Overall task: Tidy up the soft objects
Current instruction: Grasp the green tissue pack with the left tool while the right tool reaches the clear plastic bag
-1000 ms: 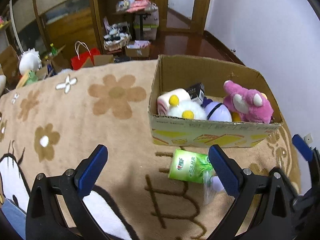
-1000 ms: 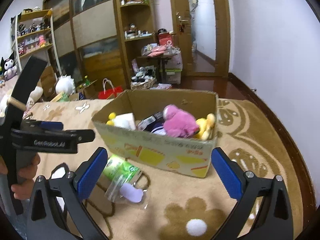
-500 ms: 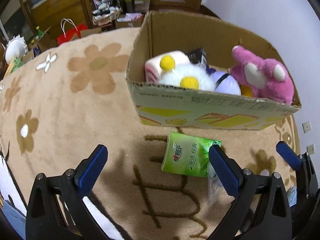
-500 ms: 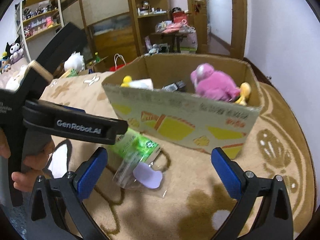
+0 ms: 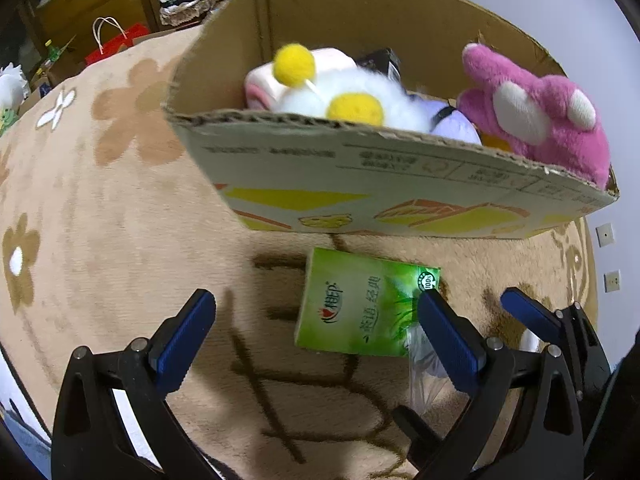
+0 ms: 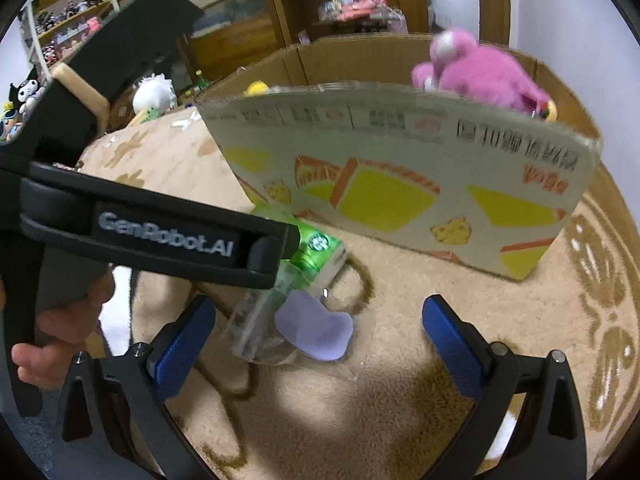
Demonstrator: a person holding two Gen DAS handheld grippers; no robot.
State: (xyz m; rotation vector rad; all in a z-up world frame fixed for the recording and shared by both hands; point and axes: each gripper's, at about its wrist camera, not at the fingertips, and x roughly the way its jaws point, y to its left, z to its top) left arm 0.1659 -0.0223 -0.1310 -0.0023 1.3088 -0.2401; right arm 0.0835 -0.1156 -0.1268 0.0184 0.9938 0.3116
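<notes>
A green tissue pack (image 5: 360, 308) lies on the beige rug in front of the cardboard box (image 5: 360, 184); it also shows in the right wrist view (image 6: 316, 248). A clear bag with a lilac soft piece (image 6: 316, 330) lies beside it. My left gripper (image 5: 316, 332) is open, low over the rug, with the pack between its fingers. My right gripper (image 6: 318, 344) is open and hovers over the clear bag. The box holds a pink plush (image 5: 540, 116), a white plush with yellow balls (image 5: 344, 96) and a lilac plush (image 5: 456, 128).
The flower-patterned rug (image 5: 100, 208) spreads to the left. The left gripper's black body (image 6: 152, 232) crosses the right wrist view. Shelves and a red bag (image 5: 112, 42) stand at the back. A white wall with sockets (image 5: 604, 236) is at the right.
Both grippers have moved down and forward toward the rug; the tissue pack and the clear bag now lie between their open fingers. The objects have not moved.
</notes>
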